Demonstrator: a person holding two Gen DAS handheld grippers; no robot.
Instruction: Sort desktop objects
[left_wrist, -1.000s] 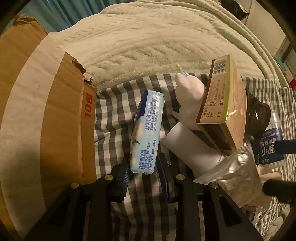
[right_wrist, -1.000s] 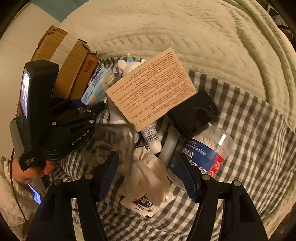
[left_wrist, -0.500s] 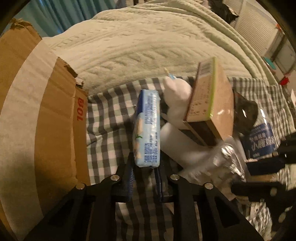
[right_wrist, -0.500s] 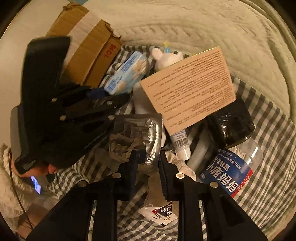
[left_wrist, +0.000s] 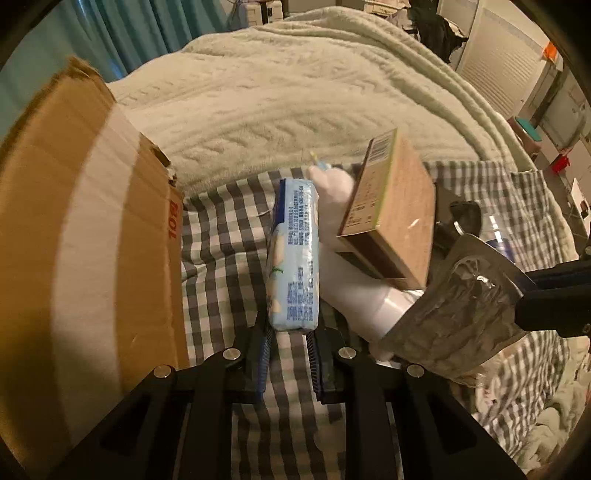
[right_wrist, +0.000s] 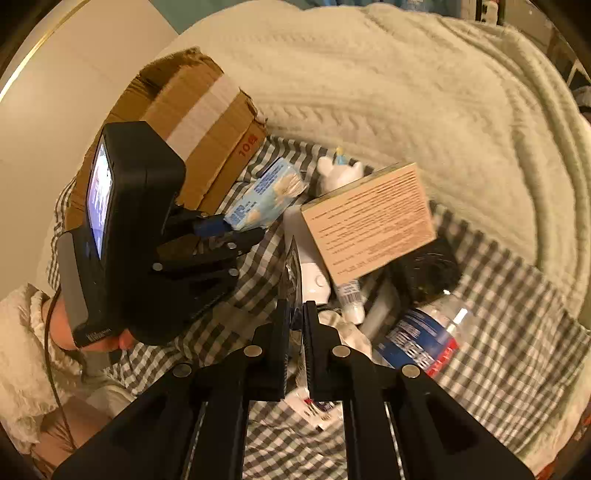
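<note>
Both tools have a catch: our left tool (left_wrist: 290, 341) pinches the near end of the blue tissue pack (left_wrist: 294, 258), and our right tool (right_wrist: 294, 321), whose jaws have just been closing, is clamped on the edge of the silver foil pouch (left_wrist: 458, 306). The pack sticks out ahead of the left tool, beside the cardboard box (left_wrist: 85, 229) on the checked cloth (left_wrist: 221, 236); the pouch hangs edge-on at the front of the pile, near the brown carton (right_wrist: 369, 218) and the water bottle (right_wrist: 424, 336). We judge this the lift-out step. To do it well, we should raise each item straight clear of the heap, keep the thin pouch edge firmly pinched, and avoid brushing the leaning carton, which looks ready to topple.
</note>
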